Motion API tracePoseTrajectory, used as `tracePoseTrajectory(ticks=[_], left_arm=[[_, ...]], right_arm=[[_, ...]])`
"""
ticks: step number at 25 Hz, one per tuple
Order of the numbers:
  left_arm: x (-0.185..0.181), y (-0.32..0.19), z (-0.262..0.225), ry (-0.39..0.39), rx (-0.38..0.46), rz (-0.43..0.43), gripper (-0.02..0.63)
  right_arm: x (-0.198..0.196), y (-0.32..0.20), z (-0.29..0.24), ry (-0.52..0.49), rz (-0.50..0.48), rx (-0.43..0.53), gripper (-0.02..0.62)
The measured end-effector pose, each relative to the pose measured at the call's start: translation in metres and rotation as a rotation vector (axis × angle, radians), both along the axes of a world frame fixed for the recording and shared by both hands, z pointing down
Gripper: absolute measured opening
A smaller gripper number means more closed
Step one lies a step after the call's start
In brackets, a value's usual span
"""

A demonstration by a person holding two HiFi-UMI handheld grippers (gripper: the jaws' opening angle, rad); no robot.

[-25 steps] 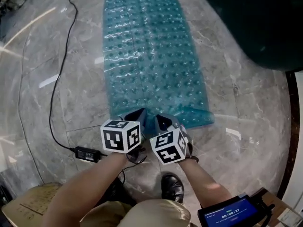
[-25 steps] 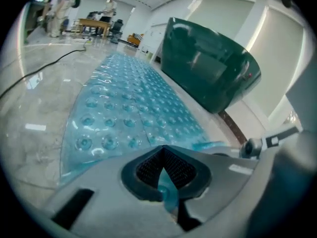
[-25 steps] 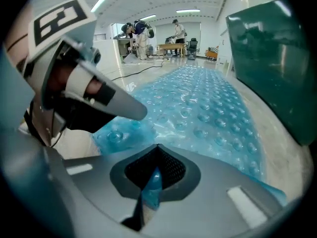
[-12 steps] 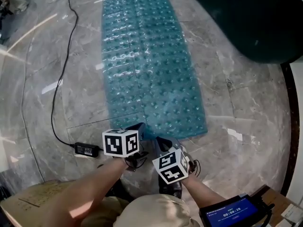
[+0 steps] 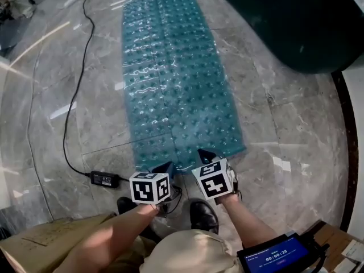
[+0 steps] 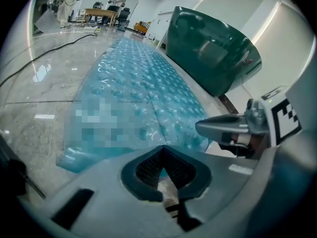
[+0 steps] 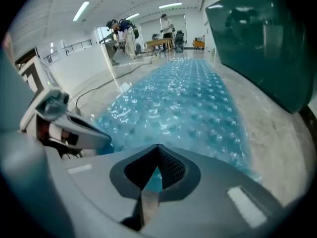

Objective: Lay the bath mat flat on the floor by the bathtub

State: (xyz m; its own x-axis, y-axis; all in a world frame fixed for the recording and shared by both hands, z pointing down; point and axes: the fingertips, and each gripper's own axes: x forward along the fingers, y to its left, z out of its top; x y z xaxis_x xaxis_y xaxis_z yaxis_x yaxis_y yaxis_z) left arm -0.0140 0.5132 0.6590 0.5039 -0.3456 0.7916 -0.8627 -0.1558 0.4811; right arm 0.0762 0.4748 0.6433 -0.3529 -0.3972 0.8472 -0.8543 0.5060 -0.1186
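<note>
The teal, bubble-textured bath mat (image 5: 176,84) lies stretched out on the marble floor, beside the dark green bathtub (image 5: 290,21) at the upper right. Both grippers are at its near short edge. My left gripper (image 5: 166,168) is shut on that edge near the middle. Seen from the left gripper view, the mat (image 6: 143,93) curls up slightly to the left of the jaws (image 6: 162,150). My right gripper (image 5: 203,153) is shut on the edge a little further right, with teal showing between its jaws (image 7: 157,150). The mat (image 7: 183,103) runs away toward the tub (image 7: 267,43).
A black cable (image 5: 71,95) runs down the left floor to a power adapter (image 5: 104,179) near the mat's near left corner. The person's shoes (image 5: 203,215) stand just behind the grippers. A cardboard box (image 5: 34,246) and a timer screen (image 5: 276,257) sit at the bottom.
Both grippers have drawn back toward the person with the mat's near edge. The near right corner, curled up a second ago, now lies flatter. The grippers stand slightly further apart.
</note>
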Motion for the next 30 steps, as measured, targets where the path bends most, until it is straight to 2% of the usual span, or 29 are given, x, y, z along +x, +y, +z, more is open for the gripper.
tracePoseTrajectory(ticks=[4, 7, 9, 12, 15, 20, 23, 26, 28, 30], left_arm=[[0.001, -0.017, -0.006, 0.021, 0.024, -0.002, 0.006], [0.009, 0.002, -0.023, 0.048, 0.006, -0.007, 0.006], [0.024, -0.002, -0.038, 0.092, 0.033, 0.006, 0.006], [0.052, -0.032, -0.066, 0.161, 0.138, 0.057, 0.006], [0.069, -0.064, -0.093, 0.198, 0.261, 0.075, 0.006], [0.059, -0.126, -0.129, 0.189, 0.45, -0.024, 0.006], [0.055, -0.152, -0.151, 0.18, 0.55, -0.054, 0.006], [0.054, -0.163, -0.17, 0.168, 0.617, -0.078, 0.006], [0.052, -0.172, -0.191, 0.09, 0.719, -0.033, 0.006], [0.05, -0.182, -0.219, 0.015, 0.848, 0.028, 0.005]], right_arm=[[0.005, 0.012, 0.017, 0.06, -0.035, -0.009, 0.008], [0.004, 0.049, 0.015, 0.049, -0.044, -0.068, 0.008], [0.004, 0.056, 0.016, 0.036, -0.044, -0.076, 0.008], [0.005, 0.045, 0.017, 0.017, -0.039, -0.053, 0.008], [0.005, 0.035, 0.011, -0.016, -0.02, -0.036, 0.008], [0.008, -0.012, -0.023, -0.146, 0.085, 0.008, 0.008], [0.013, -0.051, -0.066, -0.23, 0.136, 0.098, 0.008], [0.015, -0.083, -0.126, -0.348, 0.163, 0.249, 0.008], [0.014, -0.1, -0.175, -0.424, 0.161, 0.382, 0.008], [0.014, -0.115, -0.222, -0.456, 0.155, 0.523, 0.008]])
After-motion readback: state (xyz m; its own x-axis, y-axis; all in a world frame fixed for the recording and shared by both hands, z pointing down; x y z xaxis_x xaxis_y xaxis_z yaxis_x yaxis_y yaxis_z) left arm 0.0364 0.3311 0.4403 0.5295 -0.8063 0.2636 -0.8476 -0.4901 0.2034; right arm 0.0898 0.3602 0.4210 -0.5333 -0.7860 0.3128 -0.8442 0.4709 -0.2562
